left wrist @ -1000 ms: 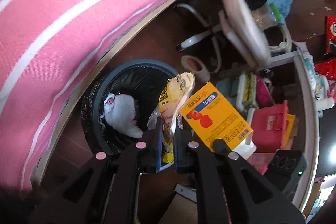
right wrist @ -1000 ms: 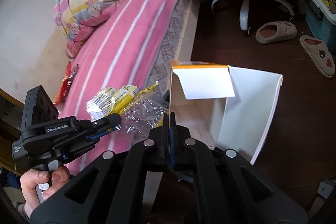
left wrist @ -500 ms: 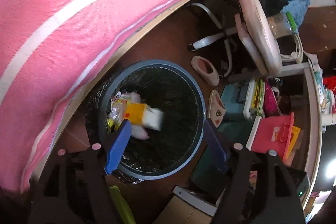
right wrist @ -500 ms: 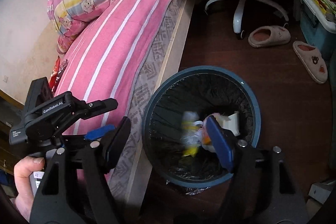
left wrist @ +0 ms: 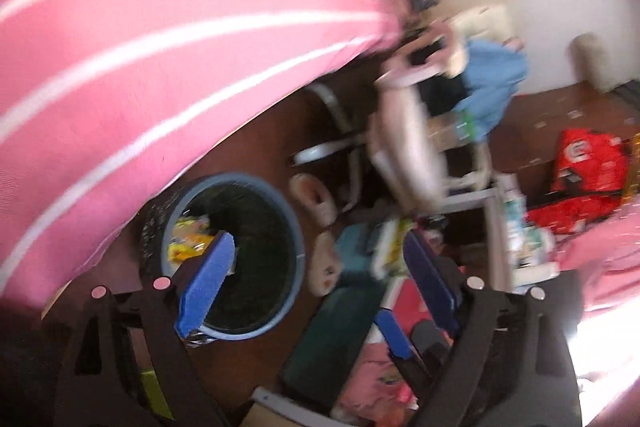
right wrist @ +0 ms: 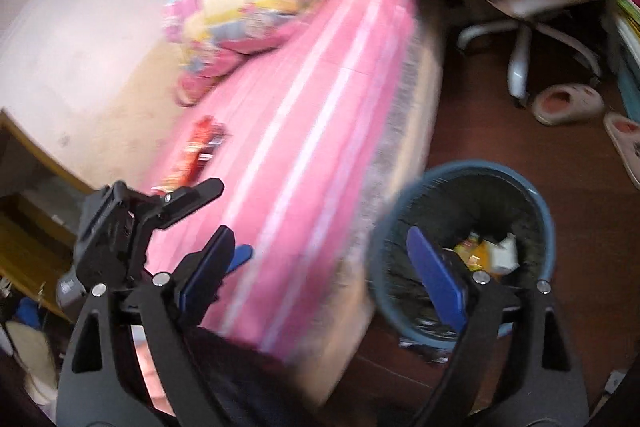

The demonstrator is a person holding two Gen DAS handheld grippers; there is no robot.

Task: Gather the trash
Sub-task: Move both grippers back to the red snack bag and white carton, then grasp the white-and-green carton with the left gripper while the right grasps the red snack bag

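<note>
The pink white-striped bed [right wrist: 304, 131] is seen at left, with a red snack wrapper [right wrist: 196, 155] lying on it. The round blue bin with black liner [right wrist: 544, 227] stands on the floor just beside the bed. The yellow wrapper and orange carton [right wrist: 486, 253] are seen inside the bin. The left tongs [left wrist: 316, 275] and right tongs [right wrist: 322, 267] have just been opened and are released, with nothing between them. Heavy blur is noted; a hasty reach could miss the red wrapper or snag the bedding.

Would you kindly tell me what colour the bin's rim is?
The bin has a blue rim around a black liner, clearest in the right wrist view.
</note>
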